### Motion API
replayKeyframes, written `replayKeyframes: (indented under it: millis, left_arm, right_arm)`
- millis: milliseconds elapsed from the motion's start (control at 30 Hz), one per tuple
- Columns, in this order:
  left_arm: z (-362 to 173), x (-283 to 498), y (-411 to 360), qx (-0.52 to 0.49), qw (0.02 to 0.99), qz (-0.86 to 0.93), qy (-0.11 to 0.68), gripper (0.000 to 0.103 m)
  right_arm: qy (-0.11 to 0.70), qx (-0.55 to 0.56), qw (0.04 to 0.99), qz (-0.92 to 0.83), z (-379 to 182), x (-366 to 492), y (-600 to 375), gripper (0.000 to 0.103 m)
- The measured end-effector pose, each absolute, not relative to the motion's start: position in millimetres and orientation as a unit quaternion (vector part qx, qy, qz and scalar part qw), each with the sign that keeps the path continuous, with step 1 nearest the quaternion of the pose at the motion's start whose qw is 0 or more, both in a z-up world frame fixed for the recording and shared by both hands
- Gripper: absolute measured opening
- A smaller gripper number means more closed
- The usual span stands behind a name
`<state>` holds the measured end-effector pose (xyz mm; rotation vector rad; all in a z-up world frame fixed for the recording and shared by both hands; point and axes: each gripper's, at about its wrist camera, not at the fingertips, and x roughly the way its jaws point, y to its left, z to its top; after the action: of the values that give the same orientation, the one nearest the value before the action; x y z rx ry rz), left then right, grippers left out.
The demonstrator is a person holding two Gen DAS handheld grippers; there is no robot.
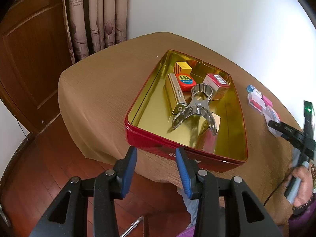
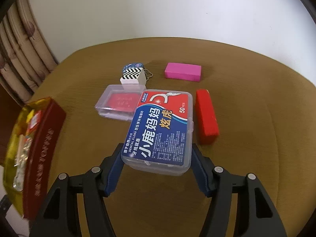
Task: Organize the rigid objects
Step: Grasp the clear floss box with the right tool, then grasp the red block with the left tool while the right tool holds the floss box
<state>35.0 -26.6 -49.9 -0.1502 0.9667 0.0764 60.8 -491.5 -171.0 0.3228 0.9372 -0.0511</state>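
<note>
- My right fingers (image 2: 157,165) are closed against the two sides of the clear dental floss box (image 2: 160,129); they hold its near end, and their tips are hidden behind it.
- The floss box sits tilted over the brown table (image 2: 246,102); I cannot tell whether its far end touches the surface.
- Its far left corner covers part of a clear case with a red insert (image 2: 116,102).
- Just right of the floss box lies a red block (image 2: 206,116); farther off is a pink block (image 2: 183,72).
- A white cube with a black zigzag top (image 2: 132,77) stands at the case's far edge, half hiding a blue charm on a bead chain (image 2: 131,66).
- The red tin (image 2: 42,148) at my left is blurred and cut off here.
- My left fingers (image 1: 156,172) are parted with nothing between them, held off the table's near edge.
- From that side the tin (image 1: 177,152) shows a gold inside holding a metal clamp (image 1: 194,105), a gold bar (image 1: 174,93), a round orange tape measure (image 1: 185,82), a yellow cube (image 1: 182,67) and a red-and-white carton (image 1: 216,84).
- A pinkish thing under the clamp is too hidden to name.
</note>
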Motion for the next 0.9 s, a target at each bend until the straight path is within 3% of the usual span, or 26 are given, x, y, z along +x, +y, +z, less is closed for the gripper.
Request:
replayKeyframes:
  millis: [133, 467, 900]
  left_arm:
    - [-46, 32, -30, -0.060, 0.888, 0.035, 0.455, 0.041]
    - [-27, 17, -71, -0.037, 0.904, -0.041, 0.423, 0.041]
    - [-15, 122, -255, -0.085, 0.817, -0.240, 0.518, 0.041]
  right_arm:
    - [0.451, 0.160, 0.878, -0.023, -166, 12, -523, 0.060]
    - [0.451, 0.145, 0.879, -0.056, -165, 5, -523, 0.059]
    - [0.426, 0.180, 0.883, -0.081, -174, 4, -541, 0.059]
